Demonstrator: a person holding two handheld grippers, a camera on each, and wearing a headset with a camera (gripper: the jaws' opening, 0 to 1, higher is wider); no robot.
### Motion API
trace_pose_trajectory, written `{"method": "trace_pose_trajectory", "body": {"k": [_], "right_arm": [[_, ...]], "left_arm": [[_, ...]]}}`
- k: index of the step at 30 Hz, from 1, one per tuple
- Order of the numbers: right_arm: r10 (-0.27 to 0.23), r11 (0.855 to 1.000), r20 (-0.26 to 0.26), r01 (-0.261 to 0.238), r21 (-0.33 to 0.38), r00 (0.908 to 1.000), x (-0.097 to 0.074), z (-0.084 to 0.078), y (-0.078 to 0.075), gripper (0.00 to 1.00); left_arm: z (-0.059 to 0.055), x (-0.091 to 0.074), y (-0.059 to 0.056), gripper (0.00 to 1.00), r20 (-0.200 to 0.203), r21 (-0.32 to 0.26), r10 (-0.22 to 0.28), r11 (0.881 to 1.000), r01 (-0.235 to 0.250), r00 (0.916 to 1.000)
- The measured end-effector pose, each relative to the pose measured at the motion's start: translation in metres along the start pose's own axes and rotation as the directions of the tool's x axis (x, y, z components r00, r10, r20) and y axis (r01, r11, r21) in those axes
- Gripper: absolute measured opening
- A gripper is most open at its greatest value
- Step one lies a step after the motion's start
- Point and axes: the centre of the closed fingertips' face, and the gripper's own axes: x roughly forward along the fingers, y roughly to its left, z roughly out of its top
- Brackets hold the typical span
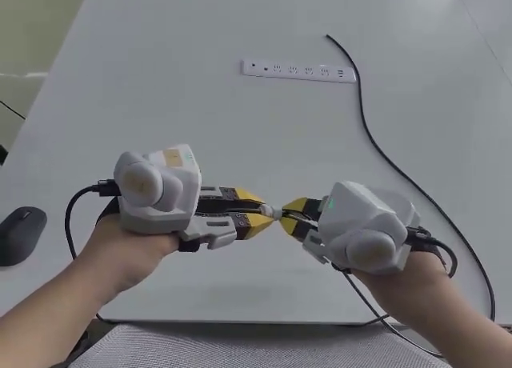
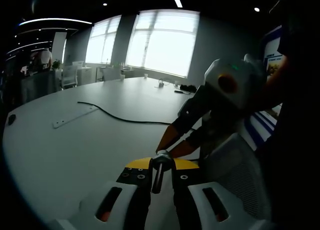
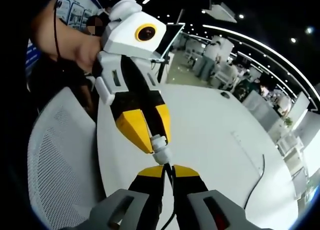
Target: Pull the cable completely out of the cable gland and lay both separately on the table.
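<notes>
Above the smooth white table's (image 1: 240,128) near edge, we clamp the left gripper (image 1: 258,216) on the stubby, pale plastic cable gland (image 1: 273,213). The right gripper (image 1: 293,216) pinches the thin black cable (image 3: 169,170) leaving it. A flat white power strip (image 1: 298,70) lies toward the far edge.

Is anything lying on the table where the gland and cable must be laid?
Nothing visible. The left tongs hold the cable gland, the right tongs the cable; the table ahead is bare, with the power strip and black cord farther off.
</notes>
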Motion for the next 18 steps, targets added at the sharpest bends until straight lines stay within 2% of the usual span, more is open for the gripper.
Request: {"method": "trace_pose_trajectory", "body": {"k": [11,18], "right_arm": [[-0.019,0.994,-0.030,0.022,0.107,0.9994,-0.002,-0.021,-0.007,0.00],[-0.027,0.976,-0.052,0.038,0.215,0.9983,-0.003,-0.035,-0.012,0.00]], "left_arm": [[0.001,0.000,-0.001,0.15,0.006,-0.001,0.003,1.000,-0.003,1.0000],[0.002,0.000,-0.001,0.15,0.010,-0.004,0.006,1.000,-0.006,0.9999]]}}
